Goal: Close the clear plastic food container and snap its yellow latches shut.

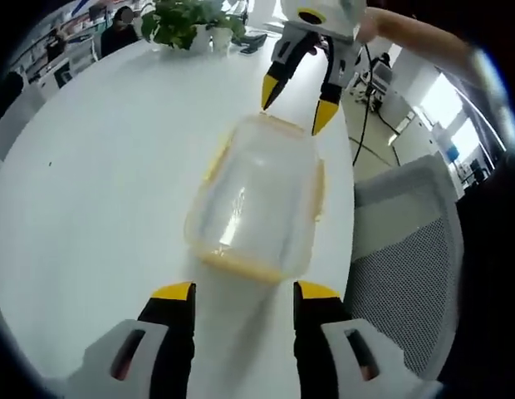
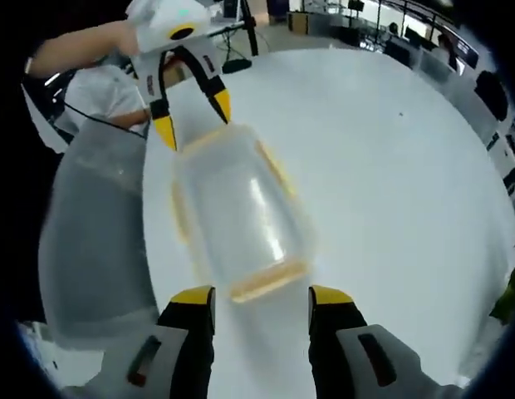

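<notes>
We see the clear container [image 1: 256, 204] lying on the white table [image 1: 100, 191] near its edge, its long axis running between our two grippers, the left gripper [image 1: 243, 293] and right gripper [image 2: 262, 293] each spread wide at opposite short ends.

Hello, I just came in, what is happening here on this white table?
A person holds two claws over a clear plastic food container with yellow latches, which sits near the edge of a round white table. The left claw and the right claw face each other from opposite short ends of the container, both open and holding nothing. The lid appears to be on. A grey mesh chair stands beside the table, and a potted plant sits on it.
</notes>
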Demonstrator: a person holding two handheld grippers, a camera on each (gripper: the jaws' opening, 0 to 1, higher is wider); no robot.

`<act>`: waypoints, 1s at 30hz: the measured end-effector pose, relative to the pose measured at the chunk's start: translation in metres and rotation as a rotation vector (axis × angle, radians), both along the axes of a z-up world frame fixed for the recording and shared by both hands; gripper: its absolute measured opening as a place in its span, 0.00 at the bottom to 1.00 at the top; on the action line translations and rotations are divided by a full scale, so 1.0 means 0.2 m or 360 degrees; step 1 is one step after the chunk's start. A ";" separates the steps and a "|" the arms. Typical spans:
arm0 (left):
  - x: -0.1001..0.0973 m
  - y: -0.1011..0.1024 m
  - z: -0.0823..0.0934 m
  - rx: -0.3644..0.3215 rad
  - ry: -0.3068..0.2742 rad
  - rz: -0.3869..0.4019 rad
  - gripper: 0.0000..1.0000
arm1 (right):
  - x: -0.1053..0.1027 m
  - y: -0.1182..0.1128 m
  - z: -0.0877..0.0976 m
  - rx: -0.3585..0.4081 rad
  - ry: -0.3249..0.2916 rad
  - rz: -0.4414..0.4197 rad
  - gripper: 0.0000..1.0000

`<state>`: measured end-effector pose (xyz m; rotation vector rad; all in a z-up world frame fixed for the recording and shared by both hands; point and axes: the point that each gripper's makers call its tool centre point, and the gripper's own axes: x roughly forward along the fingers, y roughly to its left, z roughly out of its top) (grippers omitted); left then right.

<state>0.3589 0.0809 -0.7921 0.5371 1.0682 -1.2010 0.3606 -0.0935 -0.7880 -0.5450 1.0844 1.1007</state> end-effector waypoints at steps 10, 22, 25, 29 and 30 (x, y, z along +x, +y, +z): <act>0.02 -0.01 0.02 -0.0090 0.0126 0.0213 0.40 | 0.02 -0.01 -0.01 0.0035 0.0070 -0.0210 0.43; 0.01 0.01 -0.01 -0.0092 0.0188 0.0411 0.47 | 0.02 -0.02 -0.02 0.0079 0.0151 -0.0437 0.40; 0.01 0.01 -0.02 -0.0097 0.0202 0.0443 0.47 | 0.02 -0.02 -0.03 0.0078 0.0159 -0.0458 0.40; 0.02 0.00 -0.01 -0.0134 0.0247 0.0545 0.46 | 0.02 -0.02 -0.03 0.0096 0.0169 -0.0492 0.39; 0.02 0.00 -0.01 -0.0145 0.0268 0.0577 0.46 | 0.02 -0.01 -0.03 0.0105 0.0172 -0.0507 0.39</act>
